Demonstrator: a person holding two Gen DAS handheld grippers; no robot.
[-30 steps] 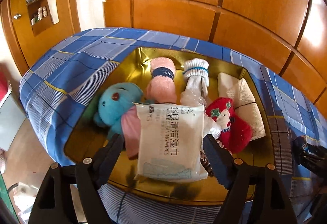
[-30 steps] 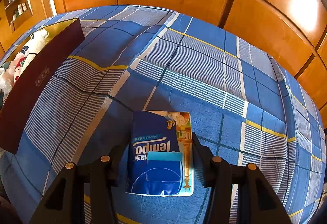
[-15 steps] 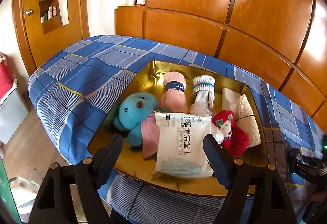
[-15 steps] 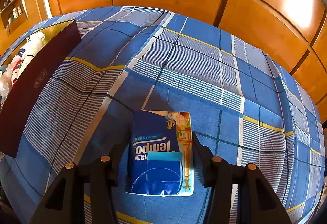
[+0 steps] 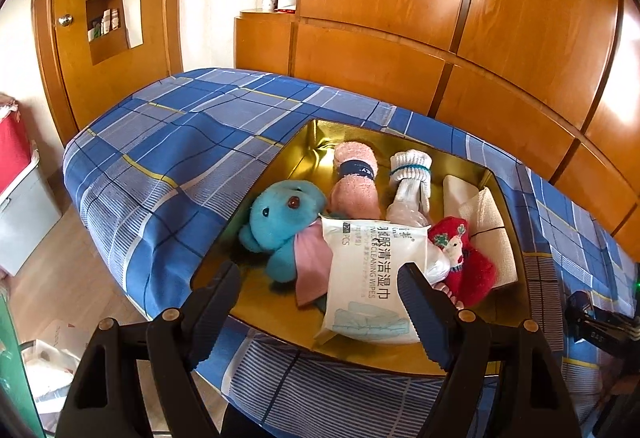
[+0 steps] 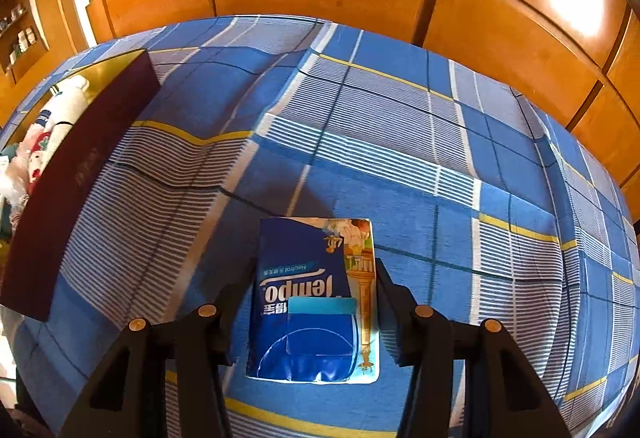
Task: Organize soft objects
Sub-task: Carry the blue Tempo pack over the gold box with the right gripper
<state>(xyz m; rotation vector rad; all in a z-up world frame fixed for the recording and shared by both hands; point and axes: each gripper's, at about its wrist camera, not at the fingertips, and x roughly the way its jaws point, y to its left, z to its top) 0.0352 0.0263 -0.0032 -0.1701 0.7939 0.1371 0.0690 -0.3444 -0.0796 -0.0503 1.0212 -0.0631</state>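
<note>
In the left wrist view a gold-lined box (image 5: 304,142) on the blue plaid bed holds a white wet-wipes pack (image 5: 370,282), a turquoise plush (image 5: 280,222), a pink sock roll (image 5: 355,178), a white sock roll (image 5: 410,174), a red Santa doll (image 5: 466,258) and a cream cloth (image 5: 486,226). My left gripper (image 5: 320,302) is open and empty, above the box's near edge. In the right wrist view my right gripper (image 6: 308,302) is shut on a blue Tempo tissue pack (image 6: 312,302), held above the bedspread.
The box's dark red outer wall (image 6: 76,174) stands at the left of the right wrist view. Wooden wardrobe panels (image 5: 440,18) rise behind the bed. A red and white bin (image 5: 20,190) stands on the floor at the left. The bed's edge (image 5: 104,238) drops off near the box.
My left gripper has pulled back and up from the box, leaving the wipes pack lying inside. My right gripper has lifted slightly with the tissue pack.
</note>
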